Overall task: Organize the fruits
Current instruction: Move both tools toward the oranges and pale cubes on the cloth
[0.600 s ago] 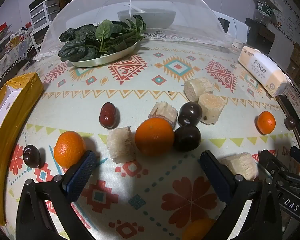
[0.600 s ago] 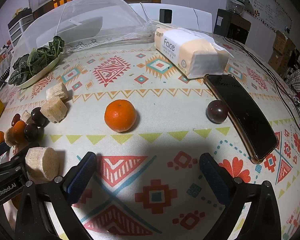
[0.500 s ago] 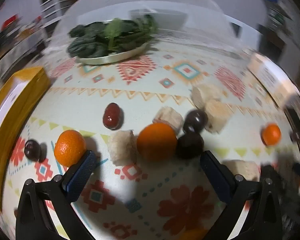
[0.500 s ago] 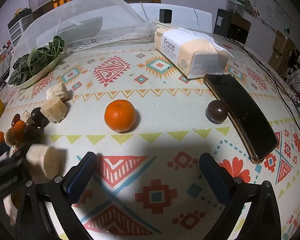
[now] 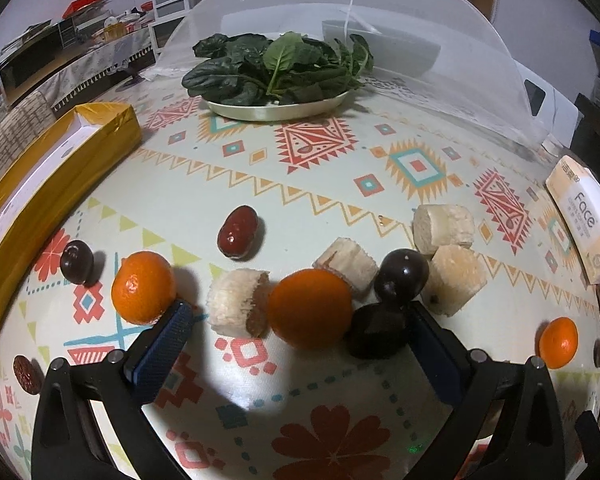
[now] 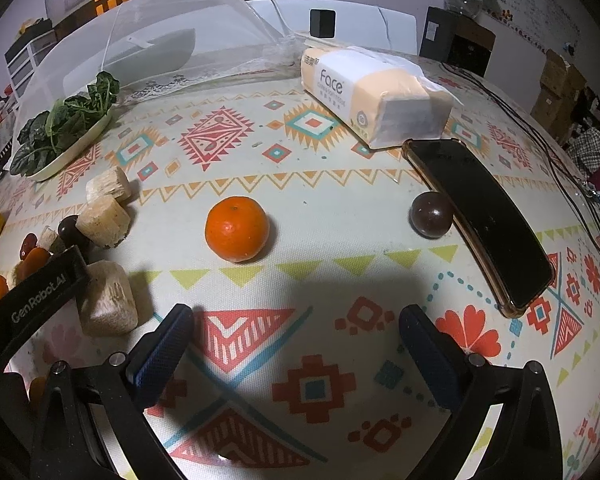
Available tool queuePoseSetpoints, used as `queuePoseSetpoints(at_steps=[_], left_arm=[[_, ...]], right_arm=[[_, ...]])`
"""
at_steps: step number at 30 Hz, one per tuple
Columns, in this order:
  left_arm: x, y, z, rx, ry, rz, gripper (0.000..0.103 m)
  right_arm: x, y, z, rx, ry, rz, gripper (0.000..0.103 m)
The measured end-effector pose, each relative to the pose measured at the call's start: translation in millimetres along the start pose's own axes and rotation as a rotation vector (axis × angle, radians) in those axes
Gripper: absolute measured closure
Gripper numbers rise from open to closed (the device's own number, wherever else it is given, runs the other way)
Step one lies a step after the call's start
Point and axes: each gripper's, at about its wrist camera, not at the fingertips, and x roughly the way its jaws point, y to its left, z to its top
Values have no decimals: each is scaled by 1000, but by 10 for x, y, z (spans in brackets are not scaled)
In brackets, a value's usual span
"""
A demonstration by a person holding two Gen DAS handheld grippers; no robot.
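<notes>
Fruit lies scattered on the patterned tabletop (image 5: pixel 320 184). Left tongs (image 5: pixel 296 344) hang wide open, empty, over a cluster: a big round orange (image 5: pixel 310 308) touching a pale cut banana chunk (image 5: pixel 236 302) and a dark glossy plum (image 5: pixel 376 336). Beside them sits a red oval jujube (image 5: pixel 238 232). Right tongs (image 6: pixel 296 344) gape wide too, empty, with a small orange tangerine (image 6: pixel 236 228) beyond them and a dark round plum (image 6: pixel 431 215) against a black phone (image 6: pixel 484 220).

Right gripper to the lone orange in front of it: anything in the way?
Nothing visible. The right gripper is open over bare tablecloth, and the orange sits alone ahead. The nearest pale fruit chunk lies off to the left.
</notes>
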Motion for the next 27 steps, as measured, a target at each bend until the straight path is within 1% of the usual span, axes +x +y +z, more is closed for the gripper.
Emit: queuePoseSetpoints(at_steps=[2,5,8,9,10,14,16,17,18,19,20,23,25,27], left_arm=[[3,-2,-2,4,0,-2,0],[-13,-8,-12,43,17,-30,0],[-33,9,-26,125,62,-85,0],[-46,20,-48,159,61,-109,0],[-54,12,-61,172,62,-111,0],[-56,8,-41,210,130,-129,0],[-68,34,-45,222,151,-151,2],[-97,68,-44,219,160,-184,3],[-138,110,-37,211,165,-234,3],[-204,167,-29,202,161,-278,4],[-316,249,-5,189,133,-322,5],[-788,595,84,152,-18,-434,6],[-1039,873,132,143,-79,-465,6],[-1207,1136,184,166,-92,-483,6]], right_arm=[[-1,-1,-1,0,0,0,0],[-1,0,-1,-1,1,0,0],[-2,-6,-5,-1,3,4,0],[-2,-8,-7,-2,6,5,0],[-2,-10,-6,-3,9,7,0],[-2,-17,-1,-4,18,12,0],[-9,-15,-11,-5,18,5,0],[-14,-17,-14,-3,18,0,0],[-31,-30,-25,3,15,-7,1],[-70,-38,-35,9,0,-14,2],[-144,-46,-53,9,-29,-30,3],[-439,-13,-89,-13,-123,-52,3],[-713,46,-139,-33,-207,-51,3],[-941,122,-199,-49,-274,-34,3]])
